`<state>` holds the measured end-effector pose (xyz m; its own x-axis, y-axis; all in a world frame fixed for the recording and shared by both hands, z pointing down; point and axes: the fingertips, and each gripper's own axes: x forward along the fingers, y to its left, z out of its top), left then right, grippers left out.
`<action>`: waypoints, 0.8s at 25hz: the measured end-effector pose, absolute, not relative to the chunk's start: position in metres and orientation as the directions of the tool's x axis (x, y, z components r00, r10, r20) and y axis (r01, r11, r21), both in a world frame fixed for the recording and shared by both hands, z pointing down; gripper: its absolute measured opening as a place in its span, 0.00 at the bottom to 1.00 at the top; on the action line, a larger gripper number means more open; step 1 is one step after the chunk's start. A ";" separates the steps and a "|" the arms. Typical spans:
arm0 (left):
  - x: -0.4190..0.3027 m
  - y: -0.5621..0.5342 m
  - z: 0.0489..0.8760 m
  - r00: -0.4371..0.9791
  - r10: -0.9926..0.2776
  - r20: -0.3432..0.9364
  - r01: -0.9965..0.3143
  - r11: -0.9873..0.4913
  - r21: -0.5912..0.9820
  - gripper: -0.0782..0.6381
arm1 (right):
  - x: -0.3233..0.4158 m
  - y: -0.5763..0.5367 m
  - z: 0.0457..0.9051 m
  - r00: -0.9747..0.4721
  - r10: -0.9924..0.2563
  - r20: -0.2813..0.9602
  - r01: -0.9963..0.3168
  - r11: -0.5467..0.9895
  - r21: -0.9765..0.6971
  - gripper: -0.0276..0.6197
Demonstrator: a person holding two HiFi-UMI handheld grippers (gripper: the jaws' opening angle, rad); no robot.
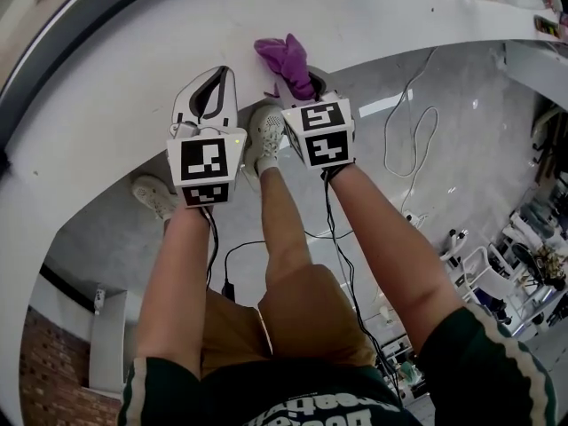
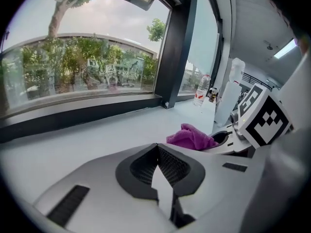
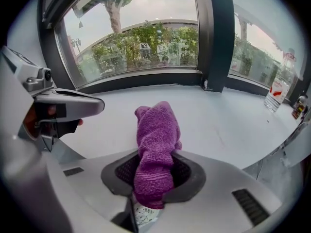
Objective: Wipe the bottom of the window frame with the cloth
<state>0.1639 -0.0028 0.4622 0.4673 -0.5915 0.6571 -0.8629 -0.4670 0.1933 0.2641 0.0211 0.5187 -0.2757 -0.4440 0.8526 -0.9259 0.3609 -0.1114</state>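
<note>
There it was: the right gripper (image 3: pixel 153 173) had its jaws clenched tight on the purple cloth (image 3: pixel 155 137). The cloth was bunched into a thick roll that stuck out past the jaw tips. It hung out over the white sill (image 3: pixel 233 125), pointing toward the glass. From where I stood I could not tell whether its end touched the sill.

The dark bottom rail of the window frame (image 3: pixel 146 79) ran along the far edge of the sill. The cloth sat well short of it, with bare white surface between the two.

Just beside it on the left, the left gripper (image 2: pixel 156 147) hovered over the same sill. Its jaw tips were pressed together and there was nothing between them. Both grippers sat side by side at much the same reach, marker cubes facing up.

Off to the right, a clear water bottle (image 3: pixel 278 89) with a red label stood upright on the sill near the glass, well apart from the cloth. Trees and a curved railing showed green through the panes.
</note>
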 end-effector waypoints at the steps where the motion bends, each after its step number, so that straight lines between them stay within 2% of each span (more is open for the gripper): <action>1: 0.157 -0.002 0.462 0.462 -0.595 0.658 -0.868 -0.455 0.198 0.12 | 0.259 0.022 0.519 -0.278 -0.442 0.853 -0.925 0.363 -0.113 0.22; 11: 0.099 0.007 0.462 0.409 -0.623 0.666 -0.906 -0.362 0.218 0.12 | 0.206 0.031 0.519 -0.308 -0.420 0.853 -0.900 0.421 -0.117 0.22; 20: 0.058 0.020 0.454 0.371 -0.636 0.677 -0.919 -0.354 0.171 0.12 | 0.155 0.038 0.517 -0.346 -0.396 0.851 -0.875 0.463 -0.140 0.22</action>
<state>0.0577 0.0196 0.4540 0.3709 -0.6358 0.6769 -0.9195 -0.3539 0.1714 0.1548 0.0376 0.5170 -0.3459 -0.3956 0.8508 -0.8751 0.4632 -0.1404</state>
